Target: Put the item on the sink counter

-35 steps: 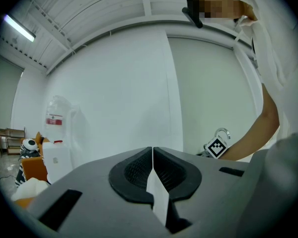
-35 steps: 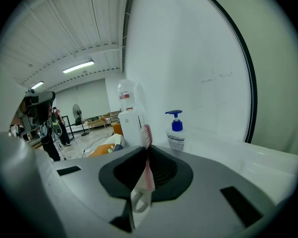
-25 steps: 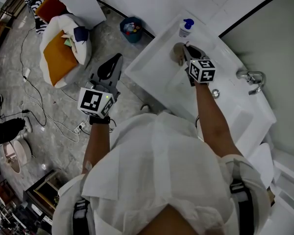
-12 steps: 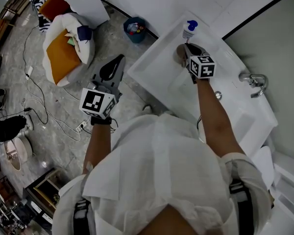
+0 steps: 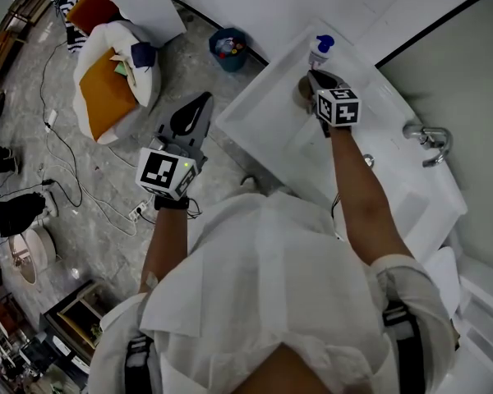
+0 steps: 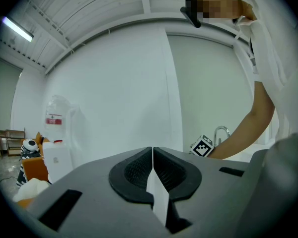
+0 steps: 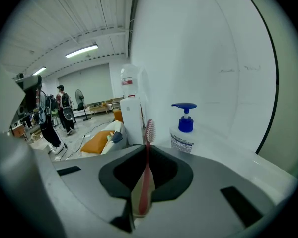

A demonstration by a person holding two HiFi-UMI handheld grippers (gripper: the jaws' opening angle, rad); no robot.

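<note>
Right tongs [image 7: 145, 165] are clamped on a red toothbrush [image 7: 149, 133], gripped low on the handle, with the bristle head sticking up past the tips. In the head view they sit over the far left corner of the sink table [image 5: 259, 109], close to the blue-topped pump bottle [image 5: 316, 49], with the tap [image 5: 427, 138] well apart to the right. I can't tell whether the brush touches the table yet. Left tongs [image 6: 152, 155] are shut together with nothing between them, out over the floor and clear of the sink. Handling, my read: the brush is light, with a stiff plastic handle that's thin and smooth, so it could pivot or slip in the pads. The handle is the right place to hold, not the bristles. It's not fragile, but it'll likely roll or skitter on the glossy white surface, and the basin edge is near. I'd bring it low and flat onto bare table beside the bottle before opening, so it can't bounce into the basin
</note>
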